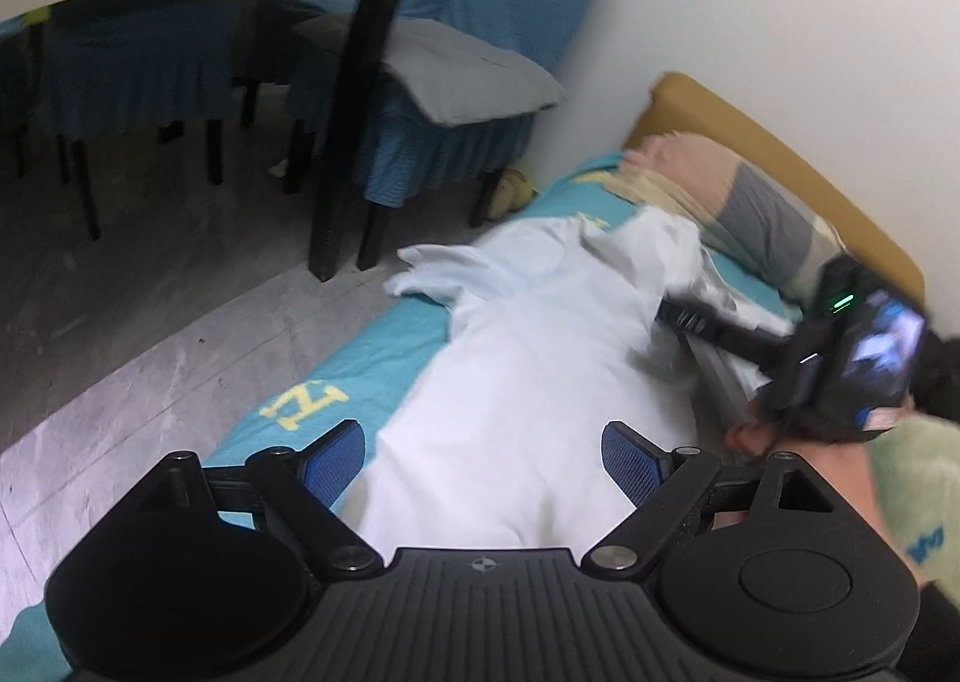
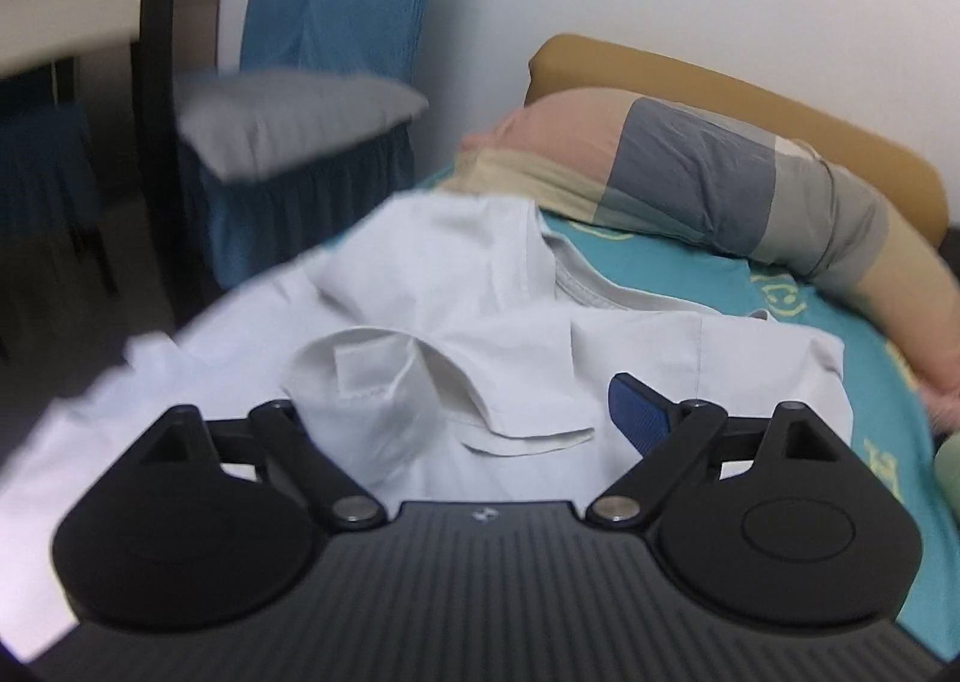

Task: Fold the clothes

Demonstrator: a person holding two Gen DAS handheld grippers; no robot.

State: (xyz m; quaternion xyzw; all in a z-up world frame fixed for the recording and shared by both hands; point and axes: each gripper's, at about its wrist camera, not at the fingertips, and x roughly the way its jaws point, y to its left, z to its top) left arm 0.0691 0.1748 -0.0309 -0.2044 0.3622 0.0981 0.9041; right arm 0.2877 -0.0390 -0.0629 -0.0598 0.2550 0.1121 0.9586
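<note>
With both my left gripper (image 1: 483,457) and right gripper (image 2: 456,412) spread wide over the white shirt (image 1: 528,358) lying on the bed (image 1: 360,364), I may pinch only the top layer, dragging wrinkles in.

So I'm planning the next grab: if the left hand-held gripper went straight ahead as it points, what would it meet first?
Probably the white shirt spread on the bed; the open left hand-held gripper points along it, though depth is unclear.

Shirt (image 2: 492,334) matt white cloth; sheet (image 1: 372,358) teal cloth.
</note>
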